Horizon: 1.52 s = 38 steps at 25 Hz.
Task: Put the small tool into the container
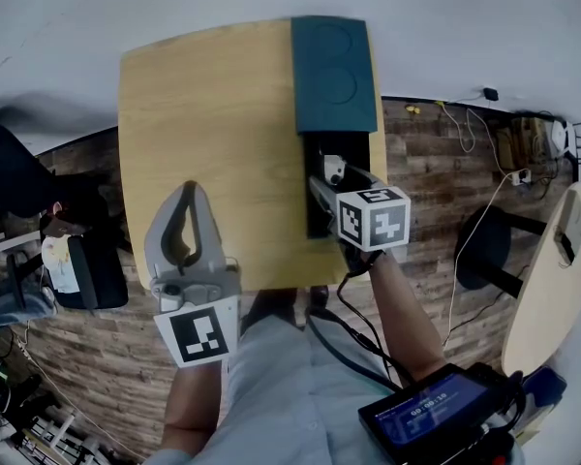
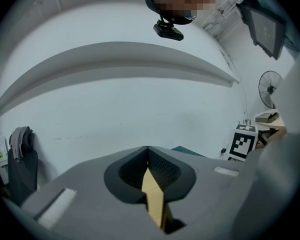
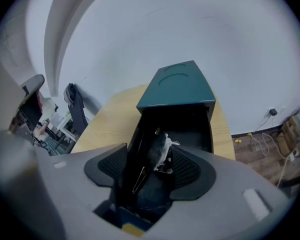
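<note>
Tool (image 3: 160, 149), dark grey with white, sits in the container (image 3: 179, 88) between spread right tongs (image 3: 151, 160); left tongs (image 2: 147, 151) closed.

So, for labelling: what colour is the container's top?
The container top is dark teal; right gripper view shows it best.

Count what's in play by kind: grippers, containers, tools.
Grippers: 2, left gripper and right gripper
Teal container: 1
Small tool: 1, in the container's open black part
Total: 4
</note>
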### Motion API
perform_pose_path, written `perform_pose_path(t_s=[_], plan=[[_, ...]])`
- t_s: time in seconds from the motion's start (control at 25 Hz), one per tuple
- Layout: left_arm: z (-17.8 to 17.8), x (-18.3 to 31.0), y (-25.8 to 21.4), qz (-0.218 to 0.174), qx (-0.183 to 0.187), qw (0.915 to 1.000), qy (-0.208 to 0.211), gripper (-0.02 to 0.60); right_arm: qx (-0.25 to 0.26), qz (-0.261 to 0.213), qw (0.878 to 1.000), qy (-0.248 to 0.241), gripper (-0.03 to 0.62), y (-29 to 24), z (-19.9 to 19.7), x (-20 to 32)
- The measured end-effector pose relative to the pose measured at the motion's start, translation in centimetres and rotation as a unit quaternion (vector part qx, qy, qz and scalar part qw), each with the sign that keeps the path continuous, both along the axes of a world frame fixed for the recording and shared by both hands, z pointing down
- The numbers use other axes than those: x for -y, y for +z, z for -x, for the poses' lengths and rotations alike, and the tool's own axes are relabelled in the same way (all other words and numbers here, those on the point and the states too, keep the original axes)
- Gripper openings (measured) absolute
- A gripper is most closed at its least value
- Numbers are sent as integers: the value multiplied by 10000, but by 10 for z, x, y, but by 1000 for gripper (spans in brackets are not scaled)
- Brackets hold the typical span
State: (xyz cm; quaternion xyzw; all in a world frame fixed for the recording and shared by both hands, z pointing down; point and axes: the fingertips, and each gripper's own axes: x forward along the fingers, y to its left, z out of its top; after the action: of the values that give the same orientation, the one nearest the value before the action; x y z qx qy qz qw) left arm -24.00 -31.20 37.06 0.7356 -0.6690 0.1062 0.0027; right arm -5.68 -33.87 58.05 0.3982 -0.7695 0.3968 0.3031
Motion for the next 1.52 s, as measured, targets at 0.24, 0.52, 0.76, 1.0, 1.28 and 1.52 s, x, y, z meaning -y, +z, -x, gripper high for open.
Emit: perform_pose_path(t_s=[0.24,0.52,0.76,1.0,1.28,1.52], plan=[[-3,-6,-8,-62,-29,10000,21,12,-153,-258,9995,38,279,-21,-9,0],[-24,-20,-32,-326,-104,9993,142,12,286,-1185,9925,89,273,-87,-11,-7],[-59,-47,-64,-573,-89,9979,291,12,926,-2304,9687,24,233,-175,-16,-37],[-99,-83,-108,-969,-191,9941,441,12,1141,-3495,9300,32,89,-256,-33,-88],[-146,-134,-149,-1345,-177,9881,722,11,800,-4475,8907,46,3,-313,-57,-145],[-163,-171,-167,-1540,-146,9846,809,11,708,-4819,8733,113,2,-337,-73,-183]])
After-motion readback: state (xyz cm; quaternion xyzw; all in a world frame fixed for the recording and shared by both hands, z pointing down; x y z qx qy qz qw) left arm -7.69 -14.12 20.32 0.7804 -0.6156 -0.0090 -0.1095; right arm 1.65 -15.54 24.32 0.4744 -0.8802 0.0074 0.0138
